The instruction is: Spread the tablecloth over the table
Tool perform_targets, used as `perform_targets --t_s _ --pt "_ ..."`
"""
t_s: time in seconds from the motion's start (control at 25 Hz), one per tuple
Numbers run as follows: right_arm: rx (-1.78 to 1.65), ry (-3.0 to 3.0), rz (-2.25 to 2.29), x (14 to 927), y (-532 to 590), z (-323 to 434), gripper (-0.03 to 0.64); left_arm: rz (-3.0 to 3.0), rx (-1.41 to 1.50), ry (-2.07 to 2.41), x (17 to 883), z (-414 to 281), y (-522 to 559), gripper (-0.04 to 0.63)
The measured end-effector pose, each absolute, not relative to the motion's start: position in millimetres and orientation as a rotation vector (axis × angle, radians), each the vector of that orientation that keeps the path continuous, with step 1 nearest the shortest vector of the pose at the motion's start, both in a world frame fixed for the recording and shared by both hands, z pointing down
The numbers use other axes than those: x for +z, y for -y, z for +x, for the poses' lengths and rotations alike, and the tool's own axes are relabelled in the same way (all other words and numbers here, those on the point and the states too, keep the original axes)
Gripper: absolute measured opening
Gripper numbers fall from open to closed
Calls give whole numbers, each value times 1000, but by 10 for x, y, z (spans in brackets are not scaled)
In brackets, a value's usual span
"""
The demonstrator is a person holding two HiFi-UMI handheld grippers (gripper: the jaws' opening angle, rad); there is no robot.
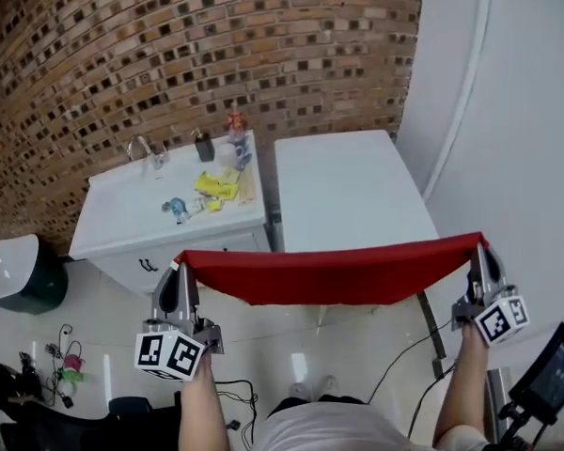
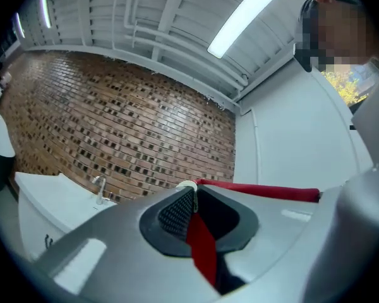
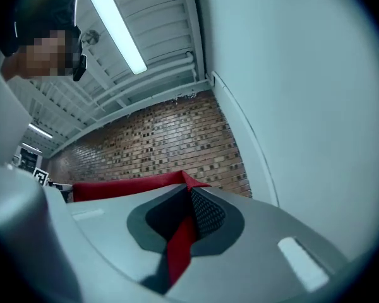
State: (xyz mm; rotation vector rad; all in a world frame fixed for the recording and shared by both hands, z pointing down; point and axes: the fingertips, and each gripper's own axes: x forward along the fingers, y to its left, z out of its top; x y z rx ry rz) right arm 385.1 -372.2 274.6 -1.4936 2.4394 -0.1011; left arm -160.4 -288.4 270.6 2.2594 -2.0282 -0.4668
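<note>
Nearest, low in the head view: two forearms, each behind a marker cube. Left tool clenched on the left upper corner of the red tablecloth; right tool clenched on the right upper corner. In the left gripper view, jaws of the left tool pressed together on a strip of the tablecloth, red against the ribbed pad. Same in the right gripper view: right tool closed on a red fold of the tablecloth.

Tablecloth in the air, stretched between both tools, upper edge nearly straight, lower edge hanging in a shallow curve. Across the near edge of the white worktop as seen from the head; contact with it not clear.

Just left of that, a sink worktop with a faucet, a dark bottle, an orange bottle and yellow packets. Further left, on the floor, a dark bin with a white lid. Farthest: brick wall, white wall at the right.
</note>
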Motion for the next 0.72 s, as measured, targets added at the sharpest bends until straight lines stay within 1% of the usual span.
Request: perform_targets --t_s 0.12,0.28,0.44,0.72 --pt "-112 -2341 -1642 2695 3527 4219 12 2348 -431 1907 2695 -1320 3148 23" --pt "-154 -2196 -1669 2655 3443 4663 12 2462 -410 1782 2673 -923 3489 23" --pt "-168 -2134 -1749 2670 3411 4896 12 2513 -393 1710 2679 -688 3598 23" --pt "-189 -2149 -1691 2601 3952 5209 12 2513 -352 1771 2568 -392 3877 23"
